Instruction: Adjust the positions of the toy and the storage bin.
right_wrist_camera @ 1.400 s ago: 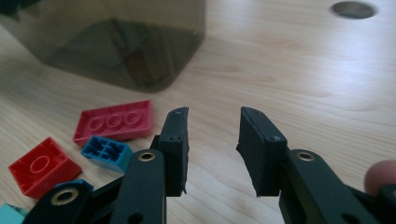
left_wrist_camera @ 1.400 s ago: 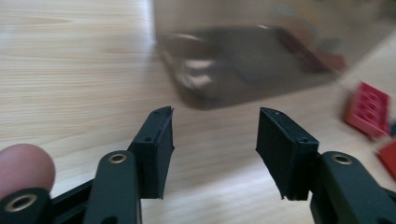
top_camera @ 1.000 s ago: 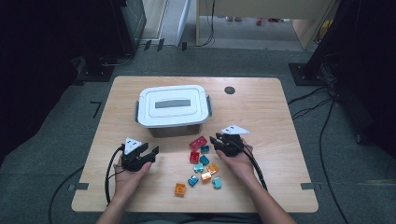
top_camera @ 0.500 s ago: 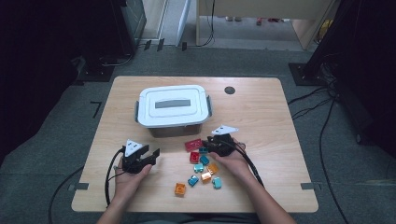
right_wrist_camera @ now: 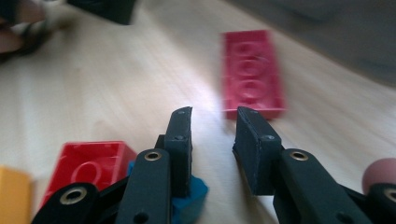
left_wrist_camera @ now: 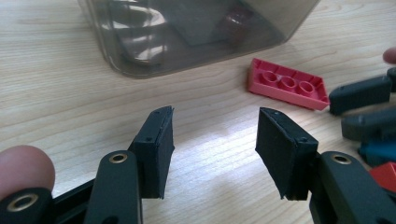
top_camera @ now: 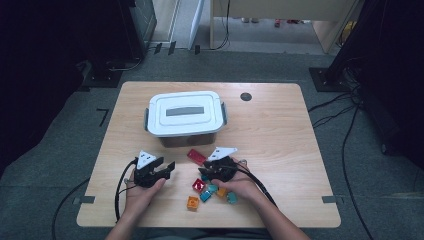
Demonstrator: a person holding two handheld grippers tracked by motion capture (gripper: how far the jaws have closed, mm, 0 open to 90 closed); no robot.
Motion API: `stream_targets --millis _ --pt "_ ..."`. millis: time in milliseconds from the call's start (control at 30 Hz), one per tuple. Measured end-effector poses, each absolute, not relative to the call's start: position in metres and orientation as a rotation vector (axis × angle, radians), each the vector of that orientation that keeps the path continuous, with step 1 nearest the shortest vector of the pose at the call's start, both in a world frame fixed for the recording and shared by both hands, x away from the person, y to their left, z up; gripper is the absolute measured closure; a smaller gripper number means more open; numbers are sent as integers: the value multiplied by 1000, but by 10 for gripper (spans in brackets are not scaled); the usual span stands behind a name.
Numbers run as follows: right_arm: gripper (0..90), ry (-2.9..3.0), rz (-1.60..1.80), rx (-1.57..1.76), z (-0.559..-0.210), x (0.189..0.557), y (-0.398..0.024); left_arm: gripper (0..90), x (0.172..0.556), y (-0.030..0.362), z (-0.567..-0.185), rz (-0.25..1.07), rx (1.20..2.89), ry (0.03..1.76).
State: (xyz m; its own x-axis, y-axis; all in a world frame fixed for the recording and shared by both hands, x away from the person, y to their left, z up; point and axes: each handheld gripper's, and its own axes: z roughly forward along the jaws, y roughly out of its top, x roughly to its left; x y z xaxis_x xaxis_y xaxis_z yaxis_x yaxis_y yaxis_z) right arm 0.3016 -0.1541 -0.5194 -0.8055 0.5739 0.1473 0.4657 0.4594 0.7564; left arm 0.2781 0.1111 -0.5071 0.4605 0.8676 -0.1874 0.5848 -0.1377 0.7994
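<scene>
A pile of small bricks lies on the wooden table point(top_camera: 280, 130) near its front edge: a red one point(top_camera: 198, 185), an orange one point(top_camera: 192, 202), a teal one point(top_camera: 206, 195). A flat red brick point(top_camera: 196, 156) point(left_wrist_camera: 286, 84) point(right_wrist_camera: 252, 70) lies apart, just in front of the box. My left gripper point(top_camera: 169, 168) point(left_wrist_camera: 215, 140) rests left of the pile, open with only bare wood between its jaws. My right gripper point(top_camera: 203, 173) point(right_wrist_camera: 212, 126) hovers over the pile and points at the flat red brick, jaws a narrow gap apart and empty. A blue brick point(right_wrist_camera: 191, 196) lies under its left jaw.
A clear box with a white lid point(top_camera: 185, 117) stands behind the bricks, its smoky wall point(left_wrist_camera: 187, 32) close ahead of the left gripper. A dark round hole point(top_camera: 245, 96) marks the table's far right part. Cables trail from both grippers toward the front edge.
My right gripper has slid left and a little toward the person, from beside the pile to over it. The left gripper has stayed where it was.
</scene>
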Motion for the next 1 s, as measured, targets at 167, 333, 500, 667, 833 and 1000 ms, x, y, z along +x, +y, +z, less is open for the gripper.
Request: stream_targets --millis 167,333,500,667,833,1000 --pt "649 2550 1340 913 -512 300 -155 461 277 107 -508 397 1843 1216" --pt "666 2432 1290 999 -501 316 -158 460 278 105 -508 396 1846 1211" --pt "666 2448 1234 1001 -507 330 -148 459 277 109 -508 396 1839 1219" --pt "723 2518 1231 996 -512 335 -146 459 277 112 -508 394 1836 1222" --pt "774 2596 1240 928 -511 330 -146 457 276 115 -507 392 1827 1227" --pt "806 2666 1259 876 -509 321 -146 454 275 115 -507 383 1830 1220"
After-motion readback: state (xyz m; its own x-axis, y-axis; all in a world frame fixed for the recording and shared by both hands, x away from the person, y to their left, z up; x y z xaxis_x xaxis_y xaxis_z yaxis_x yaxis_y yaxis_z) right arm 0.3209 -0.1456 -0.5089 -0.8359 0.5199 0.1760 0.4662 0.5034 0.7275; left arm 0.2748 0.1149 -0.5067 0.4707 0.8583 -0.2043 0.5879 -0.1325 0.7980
